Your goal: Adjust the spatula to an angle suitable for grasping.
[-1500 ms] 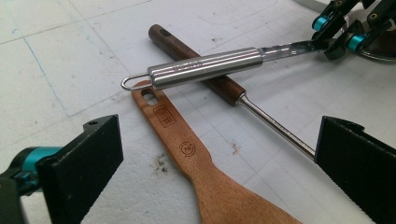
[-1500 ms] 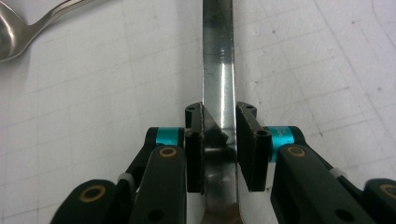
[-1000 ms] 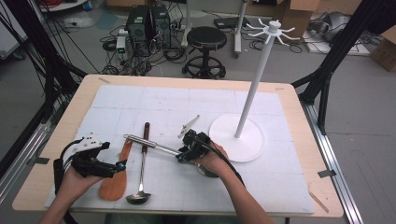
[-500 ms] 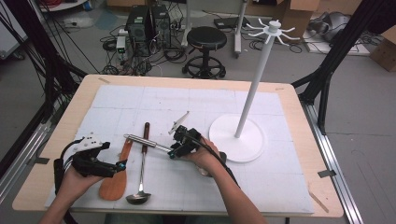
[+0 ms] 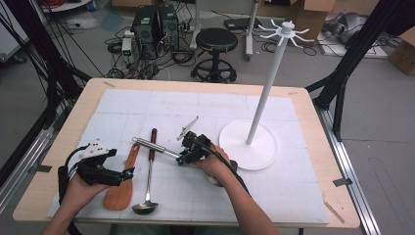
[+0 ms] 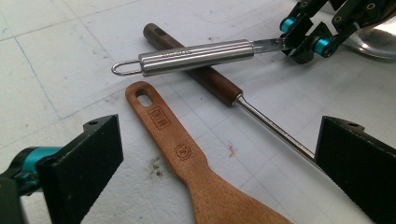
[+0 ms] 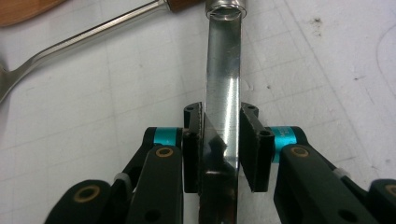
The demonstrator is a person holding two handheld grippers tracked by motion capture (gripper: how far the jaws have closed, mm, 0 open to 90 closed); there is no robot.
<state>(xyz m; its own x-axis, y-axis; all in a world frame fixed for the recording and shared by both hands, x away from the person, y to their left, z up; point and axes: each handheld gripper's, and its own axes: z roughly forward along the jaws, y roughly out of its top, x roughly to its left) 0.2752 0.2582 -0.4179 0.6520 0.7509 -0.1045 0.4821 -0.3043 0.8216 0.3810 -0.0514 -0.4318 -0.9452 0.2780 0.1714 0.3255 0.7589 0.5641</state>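
— How many utensils do I have on the counter (image 5: 313,196)?
— Three: one wooden spatula (image 5: 122,183), one ladle (image 5: 148,171), one steel-handled utensil (image 5: 151,145).
— And stands?
— One white hook stand (image 5: 254,132). I hold two tools, left tool (image 5: 128,172) and right tool (image 5: 182,159).

black tongs (image 7: 222,149) with teal collars, brass-coloured rivets, a black cable, seemingly bare forearms.

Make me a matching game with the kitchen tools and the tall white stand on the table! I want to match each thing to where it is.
Things:
1. steel utensil
2. wooden spatula
3. ladle
4. white stand

Places:
A. lying flat between the left gripper's open fingers
B. standing upright on the table's right side
C. pinched in the right gripper
D. lying under the steel handle, bowl toward the person

Pairs: 1-C, 2-A, 3-D, 4-B
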